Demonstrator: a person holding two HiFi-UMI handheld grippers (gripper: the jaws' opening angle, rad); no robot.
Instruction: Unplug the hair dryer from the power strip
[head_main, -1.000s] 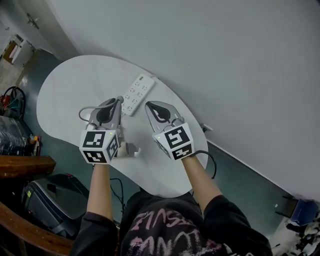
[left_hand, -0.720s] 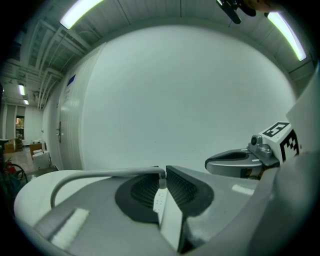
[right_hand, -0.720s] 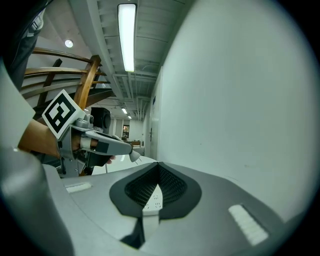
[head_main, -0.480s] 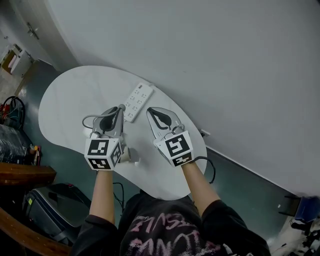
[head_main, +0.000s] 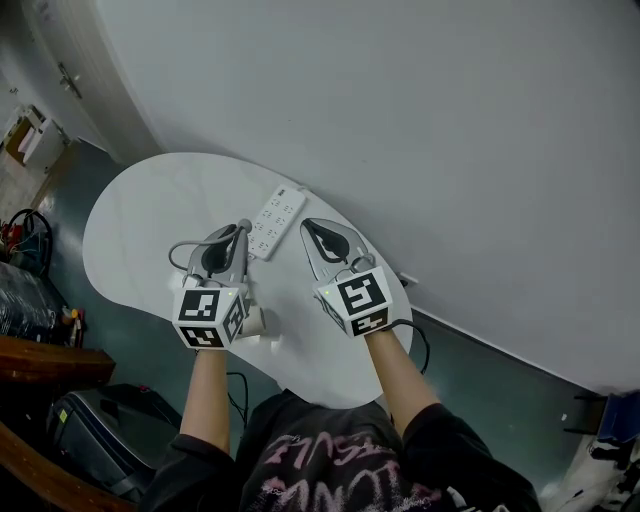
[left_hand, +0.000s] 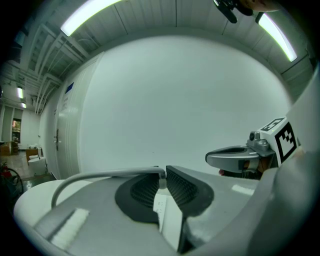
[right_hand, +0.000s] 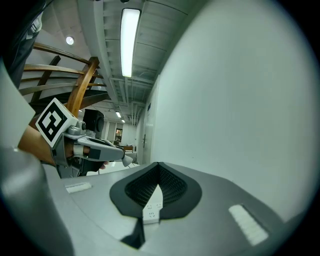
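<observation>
left tool (left_hand: 161, 172) still clamps the cord (left_hand: 100, 175).

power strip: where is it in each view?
Head view: power strip on the table, just left of centre.
Left gripper view: white sliver in the jaw gap, lower centre.
Right gripper view: in the jaw gap, lower centre.
Shared landmark: the grey wall.
</observation>
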